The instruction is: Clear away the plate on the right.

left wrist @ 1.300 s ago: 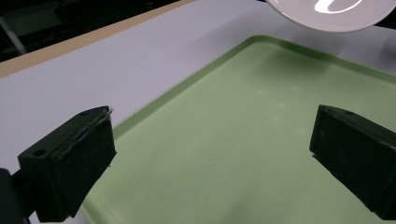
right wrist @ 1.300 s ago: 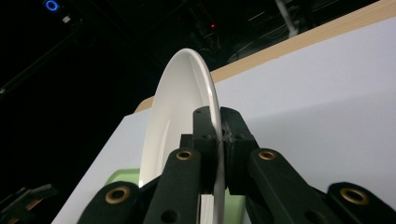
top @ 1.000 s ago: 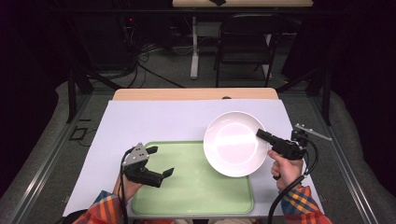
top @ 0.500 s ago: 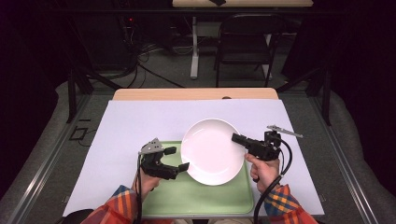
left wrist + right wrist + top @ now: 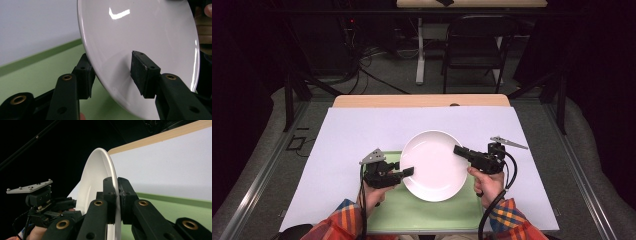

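Note:
A white plate (image 5: 433,165) hangs tilted over the back part of a green tray (image 5: 427,212). My right gripper (image 5: 460,151) is shut on the plate's right rim; in the right gripper view both pads (image 5: 110,195) clamp the plate's edge (image 5: 95,182). My left gripper (image 5: 407,171) is at the plate's left rim. Its jaws have just been closing, with the rim (image 5: 105,75) between them. One pad (image 5: 85,75) sits under the plate and the other pad (image 5: 145,72) stands just over its face, with a gap still showing.
The tray (image 5: 37,75) lies at the front middle of a table under a white sheet (image 5: 362,135), with a wooden strip (image 5: 422,101) along the back. A dark chair (image 5: 472,45) and cables stand beyond the table.
The right gripper has carried the plate leftward, from the tray's right side to over it. The left gripper has moved right to the plate's left rim and its jaws have narrowed.

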Action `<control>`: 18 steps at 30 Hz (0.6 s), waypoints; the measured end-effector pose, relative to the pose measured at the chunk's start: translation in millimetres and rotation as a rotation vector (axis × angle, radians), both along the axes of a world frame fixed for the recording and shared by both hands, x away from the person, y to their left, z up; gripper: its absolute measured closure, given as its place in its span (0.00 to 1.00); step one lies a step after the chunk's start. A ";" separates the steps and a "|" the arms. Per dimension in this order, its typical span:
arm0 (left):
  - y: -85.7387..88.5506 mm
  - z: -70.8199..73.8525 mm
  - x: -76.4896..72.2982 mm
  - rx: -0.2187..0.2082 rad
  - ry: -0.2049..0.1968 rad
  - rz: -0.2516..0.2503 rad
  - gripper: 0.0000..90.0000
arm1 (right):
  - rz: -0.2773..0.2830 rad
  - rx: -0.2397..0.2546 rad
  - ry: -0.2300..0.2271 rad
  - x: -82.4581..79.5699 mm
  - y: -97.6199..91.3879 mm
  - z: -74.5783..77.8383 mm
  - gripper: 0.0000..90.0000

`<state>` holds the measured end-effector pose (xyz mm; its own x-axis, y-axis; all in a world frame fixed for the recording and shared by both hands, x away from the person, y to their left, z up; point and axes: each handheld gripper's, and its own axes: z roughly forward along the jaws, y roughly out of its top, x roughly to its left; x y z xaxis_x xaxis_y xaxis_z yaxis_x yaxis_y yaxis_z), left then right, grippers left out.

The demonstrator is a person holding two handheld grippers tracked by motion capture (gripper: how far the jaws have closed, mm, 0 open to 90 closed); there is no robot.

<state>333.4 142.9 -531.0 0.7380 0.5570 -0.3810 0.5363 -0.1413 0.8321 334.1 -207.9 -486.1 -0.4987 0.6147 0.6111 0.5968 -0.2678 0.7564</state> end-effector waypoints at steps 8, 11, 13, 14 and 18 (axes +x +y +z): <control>7.9 1.1 3.3 -0.076 0.035 -0.017 0.72 | -0.017 0.011 0.007 1.6 -1.6 -7.5 0.94; 10.2 2.9 3.4 -0.091 0.032 -0.025 0.76 | -0.014 0.012 0.010 2.5 -2.3 -8.7 0.92; 12.0 4.4 3.5 -0.100 0.029 -0.027 0.77 | -0.008 0.012 0.008 2.6 -2.2 -9.1 0.91; 12.7 4.8 3.4 -0.102 0.027 -0.029 0.78 | -0.005 0.012 0.009 2.7 -2.2 -9.5 0.91; 16.0 5.8 4.3 -0.111 0.034 -0.033 0.81 | 0.005 0.003 0.017 2.9 -0.9 -11.1 0.89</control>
<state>337.7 159.0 -525.2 0.7412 0.4853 -0.4638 0.5607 -0.0675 0.8253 337.0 -208.9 -497.2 -0.4909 0.6102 0.6218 0.6111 -0.2675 0.7450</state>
